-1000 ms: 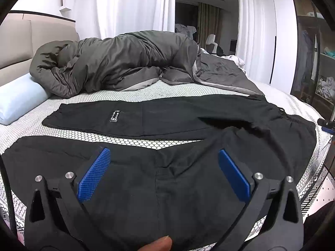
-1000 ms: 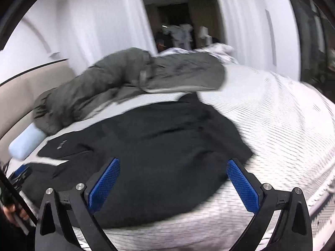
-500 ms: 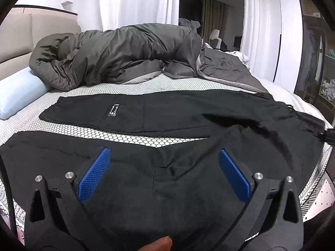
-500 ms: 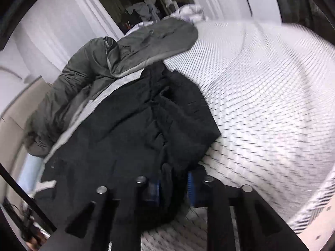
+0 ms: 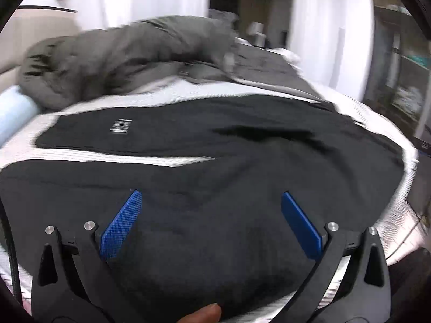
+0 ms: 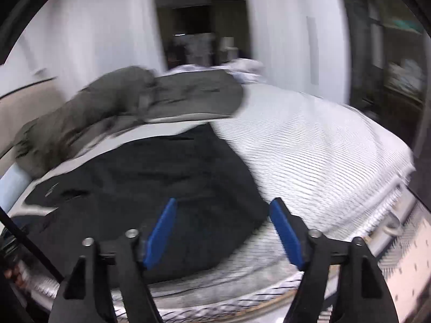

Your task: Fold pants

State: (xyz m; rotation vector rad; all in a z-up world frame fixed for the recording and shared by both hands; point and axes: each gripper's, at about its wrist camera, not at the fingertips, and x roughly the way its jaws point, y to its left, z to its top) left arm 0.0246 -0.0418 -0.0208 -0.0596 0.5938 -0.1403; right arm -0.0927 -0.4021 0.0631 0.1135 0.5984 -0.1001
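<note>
Black pants (image 5: 215, 167) lie spread on the white patterned mattress (image 5: 398, 215), legs to the left, waist to the right; a small white label (image 5: 120, 126) is on the far leg. My left gripper (image 5: 211, 202) is open and empty, hovering over the near leg. In the right wrist view the pants (image 6: 150, 185) fill the left half. My right gripper (image 6: 223, 210) is open and empty, just above the waist end near the mattress (image 6: 323, 156) front edge. Both views are motion-blurred.
A bunched grey duvet (image 5: 121, 59) lies along the back of the bed, also in the right wrist view (image 6: 113, 107). A light blue pillow (image 5: 14, 107) is at the far left. White curtains (image 5: 331, 27) and a dark shelf unit (image 5: 401, 67) stand behind.
My right gripper was shut on the waist end half a second ago; it has opened, let go and pulled back. My left gripper stays open and has shifted slightly.
</note>
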